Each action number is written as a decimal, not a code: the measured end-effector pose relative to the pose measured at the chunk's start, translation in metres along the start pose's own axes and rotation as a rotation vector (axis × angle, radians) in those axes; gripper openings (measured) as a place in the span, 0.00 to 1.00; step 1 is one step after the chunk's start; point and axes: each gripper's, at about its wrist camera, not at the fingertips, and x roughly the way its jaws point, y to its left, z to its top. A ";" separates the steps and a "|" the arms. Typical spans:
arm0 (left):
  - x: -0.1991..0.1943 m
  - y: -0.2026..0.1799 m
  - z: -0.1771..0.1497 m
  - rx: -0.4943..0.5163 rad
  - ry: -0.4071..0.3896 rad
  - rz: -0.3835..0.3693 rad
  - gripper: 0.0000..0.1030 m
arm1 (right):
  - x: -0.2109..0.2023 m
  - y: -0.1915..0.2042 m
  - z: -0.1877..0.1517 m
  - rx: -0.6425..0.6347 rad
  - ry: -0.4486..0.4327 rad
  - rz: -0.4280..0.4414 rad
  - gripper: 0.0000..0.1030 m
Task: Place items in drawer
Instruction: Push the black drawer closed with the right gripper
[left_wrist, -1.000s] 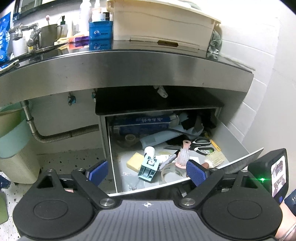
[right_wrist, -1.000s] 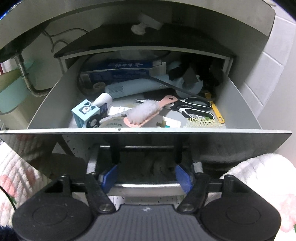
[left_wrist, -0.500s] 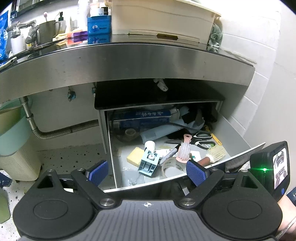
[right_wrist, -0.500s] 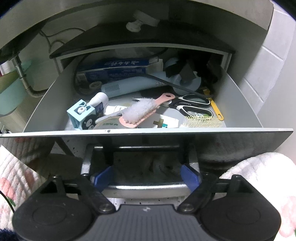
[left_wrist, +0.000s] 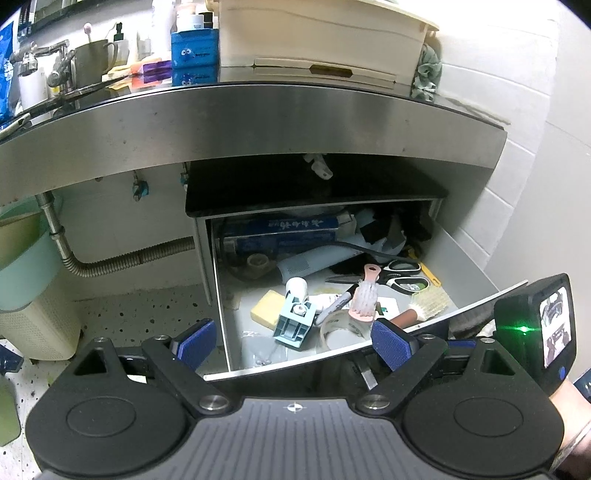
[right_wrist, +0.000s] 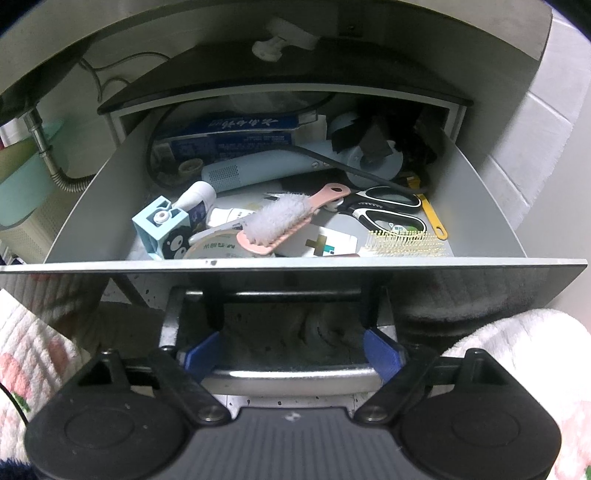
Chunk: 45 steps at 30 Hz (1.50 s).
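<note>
Drawer (right_wrist: 476, 206) stands pulled out under the worktop (left_wrist: 258, 114), full: pink brush (right_wrist: 284, 221), scissors (right_wrist: 388, 210), tape roll (left_wrist: 340, 328), blue box (right_wrist: 162, 229) all lie inside. This fits either more items still to come or a drawer about to be pushed shut.

Right tool (right_wrist: 291, 350) is spread, pads either side of the drawer's bar handle (right_wrist: 291, 373), nothing pinched. Left tool (left_wrist: 291, 336) is also spread and empty, drawer front just ahead of it.

Risks:
- The brush rides high on the pile just ahead of the right tool and could catch the cabinet edge if the drawer goes in.
- A spread tool on a round bar could slip.

Hidden: the drawer's back corner is dark clutter, and the front panel blocks the nearest contents. I can't tell if the right pads touch the handle.
</note>
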 end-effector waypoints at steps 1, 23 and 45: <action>0.000 -0.001 0.000 0.002 0.002 0.000 0.89 | 0.001 0.000 0.001 -0.001 0.000 0.000 0.82; -0.003 -0.003 -0.003 0.006 0.000 0.011 0.89 | 0.014 0.007 0.005 -0.024 -0.052 0.006 0.98; -0.002 -0.004 -0.005 0.009 0.009 0.006 0.89 | 0.012 0.009 0.003 -0.023 -0.056 0.006 0.98</action>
